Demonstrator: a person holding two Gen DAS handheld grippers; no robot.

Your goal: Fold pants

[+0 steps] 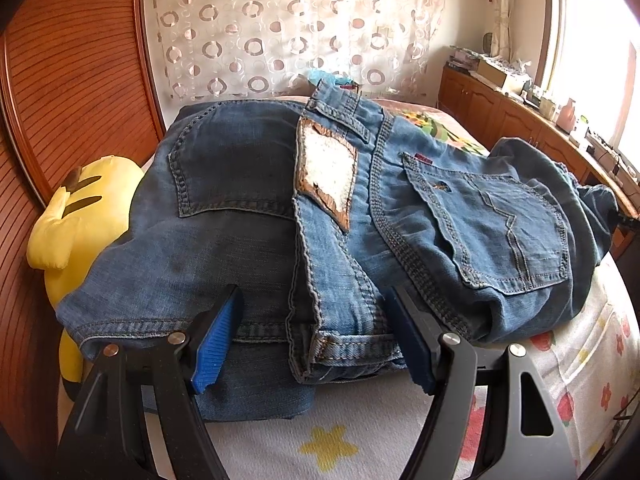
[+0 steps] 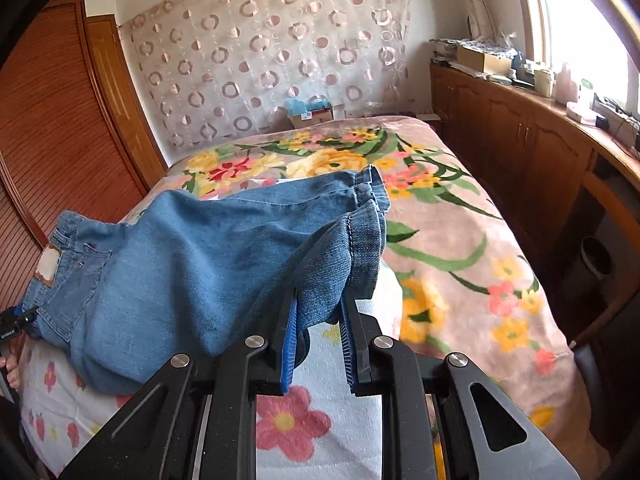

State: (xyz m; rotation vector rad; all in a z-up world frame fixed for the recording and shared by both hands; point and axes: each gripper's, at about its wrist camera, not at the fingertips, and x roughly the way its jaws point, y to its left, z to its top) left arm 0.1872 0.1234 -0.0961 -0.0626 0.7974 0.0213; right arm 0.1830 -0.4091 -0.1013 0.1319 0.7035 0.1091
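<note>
Right tool (image 2: 318,320) pinches jeans (image 2: 192,256) leg, tilted down over bed (image 2: 460,248).

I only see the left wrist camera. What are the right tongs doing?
Observer: The right tongs are pinching the jeans leg close to its hem.
Operator: Where do the leg ends go?
Observer: The hems reach over the flowery blanket, beyond the tongs.
Operator: What's behind the bed?
Observer: A cardboard box sits at the far end, below the curtain.
</note>
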